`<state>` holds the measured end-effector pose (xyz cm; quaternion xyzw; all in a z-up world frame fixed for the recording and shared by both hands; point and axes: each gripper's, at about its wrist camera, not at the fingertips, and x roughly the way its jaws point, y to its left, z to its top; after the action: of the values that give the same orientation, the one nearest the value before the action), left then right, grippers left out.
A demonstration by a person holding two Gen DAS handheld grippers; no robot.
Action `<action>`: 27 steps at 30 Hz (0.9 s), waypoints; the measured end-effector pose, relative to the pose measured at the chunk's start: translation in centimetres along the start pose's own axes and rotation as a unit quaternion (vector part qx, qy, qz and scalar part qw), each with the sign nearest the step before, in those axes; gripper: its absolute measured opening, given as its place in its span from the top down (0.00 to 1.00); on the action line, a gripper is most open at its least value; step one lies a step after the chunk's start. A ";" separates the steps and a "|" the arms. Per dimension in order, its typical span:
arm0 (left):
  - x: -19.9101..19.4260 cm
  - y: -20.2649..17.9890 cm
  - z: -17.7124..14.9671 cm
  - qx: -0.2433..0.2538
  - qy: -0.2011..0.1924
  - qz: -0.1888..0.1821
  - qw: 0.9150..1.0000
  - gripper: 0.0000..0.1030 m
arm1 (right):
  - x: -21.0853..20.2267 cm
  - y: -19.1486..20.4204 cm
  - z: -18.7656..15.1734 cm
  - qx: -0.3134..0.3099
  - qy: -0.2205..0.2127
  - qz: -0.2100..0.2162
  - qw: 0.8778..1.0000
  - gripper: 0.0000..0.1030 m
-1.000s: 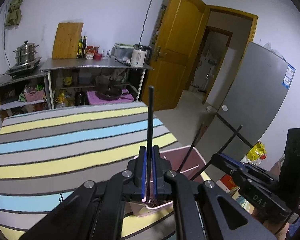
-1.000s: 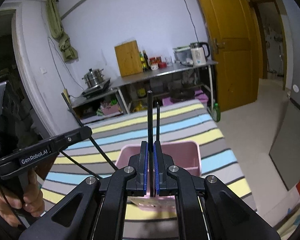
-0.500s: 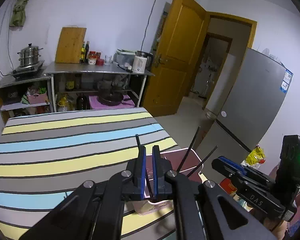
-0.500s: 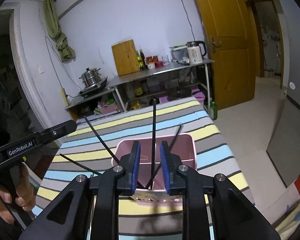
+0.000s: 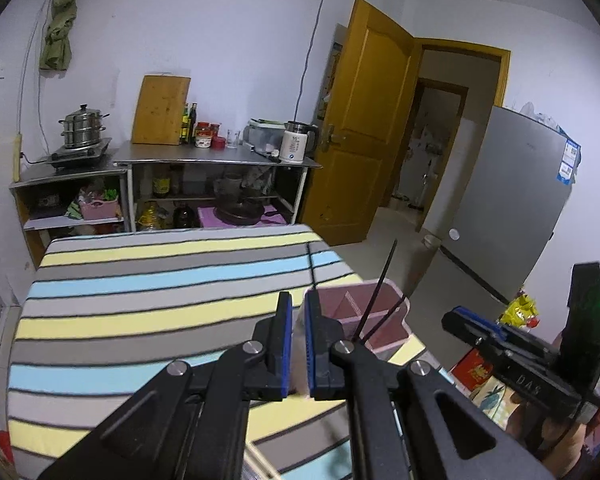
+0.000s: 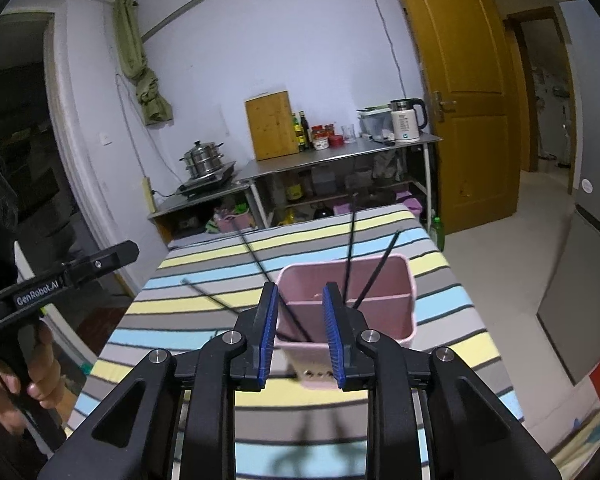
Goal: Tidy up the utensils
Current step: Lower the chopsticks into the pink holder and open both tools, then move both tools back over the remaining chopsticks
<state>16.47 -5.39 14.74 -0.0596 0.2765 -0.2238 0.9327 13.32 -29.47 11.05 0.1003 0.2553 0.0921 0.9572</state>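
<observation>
Chopstick ends (image 6: 300, 330) hidden behind wide right gripper (image 6: 300, 334) (left gripper (image 5: 298, 344) narrow, empty).

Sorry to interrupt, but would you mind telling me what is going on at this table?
A person holding a gripper in each hand is sorting black chopsticks into a pink divided bin on the striped tablecloth. The right gripper has just been opening, with nothing between its pads, and four sticks lean in the bin. The left gripper is shut and empty.

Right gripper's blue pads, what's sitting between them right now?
In the right wrist view nothing is gripped: the right gripper stands open, and through the gap show the pink plastic utensil basket and thin black chopsticks leaning in it.
</observation>
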 end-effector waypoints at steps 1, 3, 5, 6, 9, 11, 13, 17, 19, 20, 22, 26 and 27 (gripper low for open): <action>-0.3 0.3 -0.5 -0.001 0.001 0.002 1.000 0.94 | -0.1 0.2 -0.3 -0.001 0.000 0.004 1.000 0.77; -0.7 0.8 -1.4 -0.004 0.003 0.009 1.000 0.94 | -0.2 0.9 -1.0 -0.006 0.004 0.013 1.000 0.77; -1.0 1.4 -2.3 -0.009 0.004 0.015 1.000 0.94 | -0.3 1.6 -1.8 -0.013 0.008 0.019 1.000 0.77; -1.1 1.8 -2.9 -0.012 0.005 0.017 1.000 0.94 | -0.4 1.9 -2.1 -0.017 0.010 0.021 1.000 0.77; -1.2 2.8 -4.4 -0.022 0.012 0.026 0.999 0.94 | -0.3 2.8 -3.3 -0.030 0.017 0.028 0.999 0.77; -1.0 3.5 -5.3 -0.031 0.020 0.032 0.999 0.94 | -0.1 3.3 -3.9 -0.035 0.023 0.033 0.999 0.77; -0.6 4.3 -6.3 -0.041 0.030 0.036 0.998 0.94 | 0.3 3.8 -4.4 -0.039 0.030 0.040 0.998 0.77; 0.4 5.6 -8.4 -0.059 0.052 0.048 0.996 0.94 | 1.4 4.6 -5.6 -0.045 0.046 0.045 0.997 0.77; 1.0 6.3 -9.5 -0.070 0.062 0.052 0.994 0.94 | 1.9 4.8 -6.2 -0.045 0.054 0.048 0.996 0.77; 1.2 6.5 -10.0 -0.073 0.067 0.055 0.994 0.94 | 2.3 4.8 -6.4 -0.045 0.059 0.049 0.996 0.77; 1.9 7.0 -11.1 -0.079 0.077 0.064 0.992 0.94 | 3.0 4.8 -6.9 -0.044 0.067 0.051 0.995 0.77; 3.9 8.4 -13.0 -0.097 0.103 0.075 0.987 0.94 | 4.4 4.9 -8.1 -0.042 0.087 0.056 0.994 0.77; 4.3 8.6 -13.3 -0.100 0.108 0.077 0.986 0.94 | 4.6 5.0 -8.4 -0.042 0.091 0.057 0.993 0.77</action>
<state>15.80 0.53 -0.60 -0.1067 0.4001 -0.1277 0.9013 12.39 -22.42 2.92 0.0658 0.3307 0.1658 0.9267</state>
